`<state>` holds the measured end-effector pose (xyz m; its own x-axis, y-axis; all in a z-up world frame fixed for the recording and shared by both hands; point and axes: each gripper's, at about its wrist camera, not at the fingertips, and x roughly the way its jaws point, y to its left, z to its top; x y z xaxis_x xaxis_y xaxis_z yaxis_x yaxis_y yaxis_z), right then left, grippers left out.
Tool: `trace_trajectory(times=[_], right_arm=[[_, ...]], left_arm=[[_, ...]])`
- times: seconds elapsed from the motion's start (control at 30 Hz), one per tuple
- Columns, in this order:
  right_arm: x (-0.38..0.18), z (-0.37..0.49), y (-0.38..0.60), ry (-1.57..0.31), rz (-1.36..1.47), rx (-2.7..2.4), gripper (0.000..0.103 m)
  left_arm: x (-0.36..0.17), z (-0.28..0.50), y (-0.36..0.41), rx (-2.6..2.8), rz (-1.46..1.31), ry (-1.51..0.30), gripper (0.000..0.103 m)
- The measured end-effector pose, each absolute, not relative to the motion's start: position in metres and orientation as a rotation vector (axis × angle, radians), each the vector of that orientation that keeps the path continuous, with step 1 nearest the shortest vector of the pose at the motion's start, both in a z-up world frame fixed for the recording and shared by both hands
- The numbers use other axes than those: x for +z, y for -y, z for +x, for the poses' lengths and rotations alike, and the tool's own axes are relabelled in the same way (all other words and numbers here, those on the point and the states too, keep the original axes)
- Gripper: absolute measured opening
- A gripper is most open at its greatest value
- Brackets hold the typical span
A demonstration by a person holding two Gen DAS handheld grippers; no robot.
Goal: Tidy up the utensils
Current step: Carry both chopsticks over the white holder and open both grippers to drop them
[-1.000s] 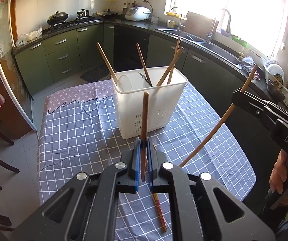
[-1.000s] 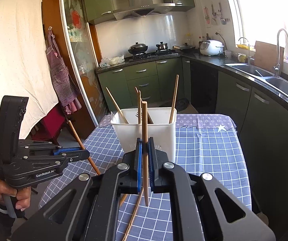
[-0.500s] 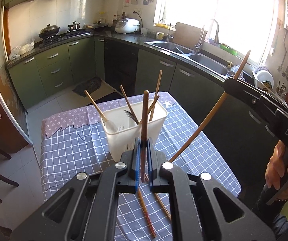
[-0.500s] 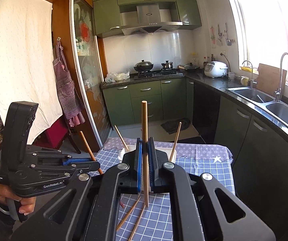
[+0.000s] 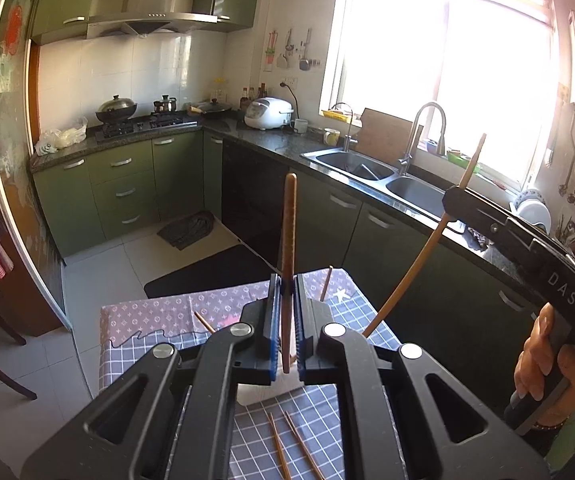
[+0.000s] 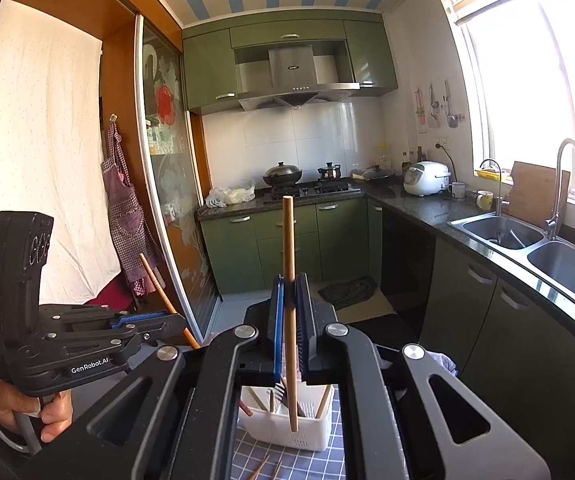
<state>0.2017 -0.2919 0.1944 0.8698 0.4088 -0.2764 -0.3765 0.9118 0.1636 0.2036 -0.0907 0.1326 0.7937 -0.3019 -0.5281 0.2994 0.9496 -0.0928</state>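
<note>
You're mid-carry right now: the left tool (image 5: 286,320) is clamped on a dark brown chopstick (image 5: 288,248) and the right tool (image 6: 290,328) is clamped on a lighter chopstick (image 6: 288,280), both sticks upright and high above the checkered surface (image 5: 319,408). The white utensil basket (image 6: 287,428) sits below with several sticks in it, and a few loose chopsticks (image 5: 287,444) lie in front. Next I'd line each tip over the basket, lower, then let go.
</note>
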Motion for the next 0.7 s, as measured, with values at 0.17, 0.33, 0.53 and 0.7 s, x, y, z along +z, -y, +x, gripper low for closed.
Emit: trace_trajectory(times=[0.17, 0.33, 0.53, 0.7], right_arm=[[0.183, 0.243, 0.284, -0.356, 0.096, 0.384, 0.007], [0.137, 0.278, 0.271, -0.442, 0.106, 0.379, 0.007], [0.081, 0.296, 0.262, -0.543, 0.112, 0.387, 0.007], [0.059, 0.296, 0.265, -0.567, 0.128, 0.393, 0.007]], left_arm=[[0.122, 0.226, 0.095, -0.276, 0.006, -0.564, 0.006], [0.089, 0.245, 0.099, -0.270, 0.016, -0.646, 0.006], [0.046, 0.254, 0.105, -0.271, 0.039, -0.751, 0.006], [0.026, 0.253, 0.107, -0.251, 0.061, -0.773, 0.010]])
